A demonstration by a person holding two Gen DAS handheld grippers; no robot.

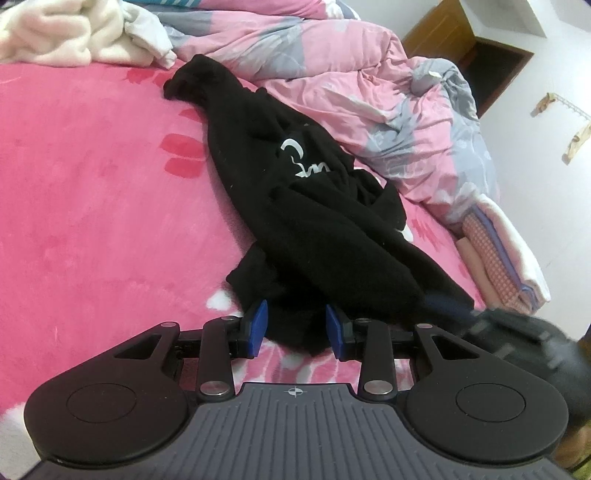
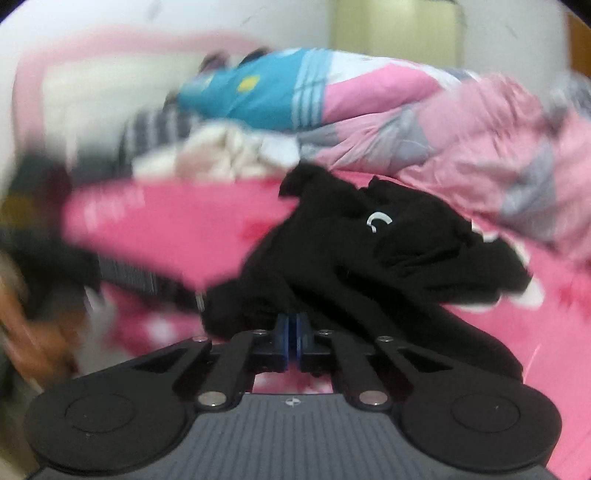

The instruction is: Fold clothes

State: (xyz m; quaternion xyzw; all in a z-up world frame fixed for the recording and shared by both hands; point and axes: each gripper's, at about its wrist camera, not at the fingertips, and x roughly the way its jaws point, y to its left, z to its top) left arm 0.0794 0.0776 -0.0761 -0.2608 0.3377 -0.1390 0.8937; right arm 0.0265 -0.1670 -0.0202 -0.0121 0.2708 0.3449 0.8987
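Observation:
A crumpled black garment (image 1: 295, 206) with white lettering lies stretched along the pink bed sheet (image 1: 92, 184). My left gripper (image 1: 296, 326) is open at the garment's near end. Its blue pads (image 1: 258, 325) stand apart on either side of a black fold. The right gripper (image 1: 517, 332) shows as a dark blur at the garment's near right corner. In the blurred right wrist view, my right gripper (image 2: 296, 322) has its blue pads pressed together, with the near edge of the black garment (image 2: 388, 251) pinched at their tips.
A rumpled pink and grey quilt (image 1: 388, 92) lies along the far and right side of the bed. A cream fleece blanket (image 1: 62, 33) sits at the far left. A folded stack of clothes (image 1: 502, 254) rests at the right edge. A wooden cabinet (image 1: 443, 33) stands behind.

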